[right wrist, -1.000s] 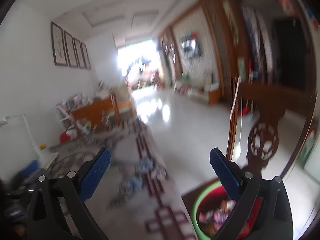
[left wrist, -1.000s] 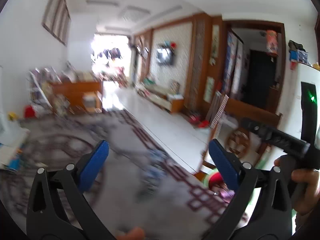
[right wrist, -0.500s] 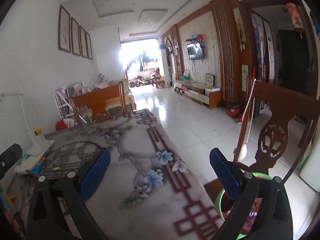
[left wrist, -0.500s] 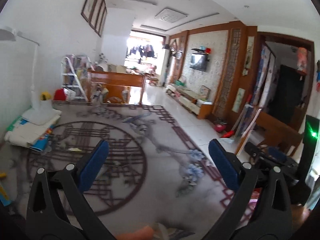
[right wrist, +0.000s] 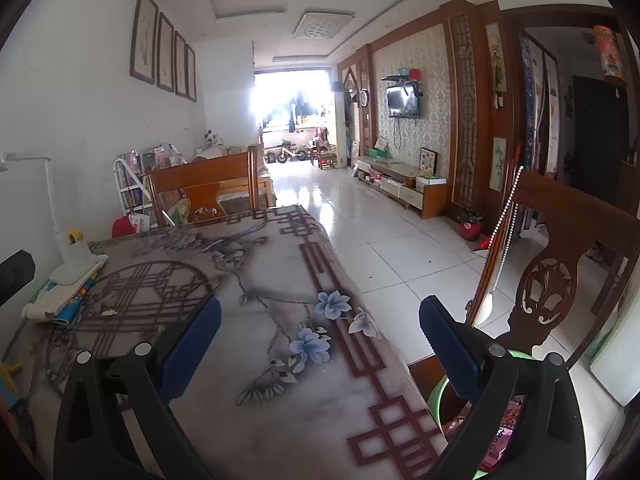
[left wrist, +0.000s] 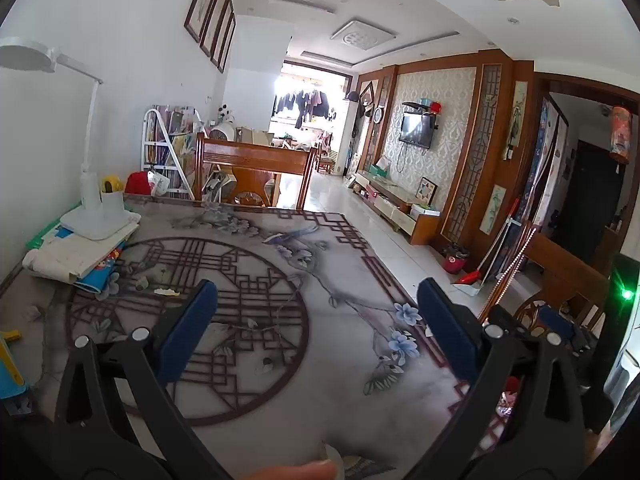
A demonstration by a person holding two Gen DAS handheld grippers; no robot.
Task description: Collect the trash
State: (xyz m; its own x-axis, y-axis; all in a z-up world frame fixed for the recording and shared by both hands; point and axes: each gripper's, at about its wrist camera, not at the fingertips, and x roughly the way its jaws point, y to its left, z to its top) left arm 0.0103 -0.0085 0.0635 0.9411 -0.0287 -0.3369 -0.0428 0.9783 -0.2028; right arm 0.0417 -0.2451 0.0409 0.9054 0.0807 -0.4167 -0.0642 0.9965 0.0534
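Both grippers are open and empty above a table with a grey patterned cloth [left wrist: 280, 280]. My left gripper [left wrist: 316, 316] faces along the table. Small scraps of trash lie on the cloth: a pale crumpled bit [left wrist: 166, 291] at left, also in the right wrist view [right wrist: 109, 312], and a small piece [left wrist: 264, 366] near the middle. My right gripper [right wrist: 320, 328] hangs over the table's right edge. A green bin [right wrist: 500, 432] with colourful wrappers stands on the floor under its right finger.
A white desk lamp [left wrist: 90, 208] stands on papers and books [left wrist: 68, 256] at the table's left. Wooden chairs stand at the far end [left wrist: 252, 168] and at the right [right wrist: 560, 272]. A red bucket [left wrist: 454, 262] and a dustpan [left wrist: 470, 280] are on the tiled floor.
Both views have swung left and steadied, from blurred to sharp. The left view now looks along the table, and the right gripper has settled over the table's right edge.
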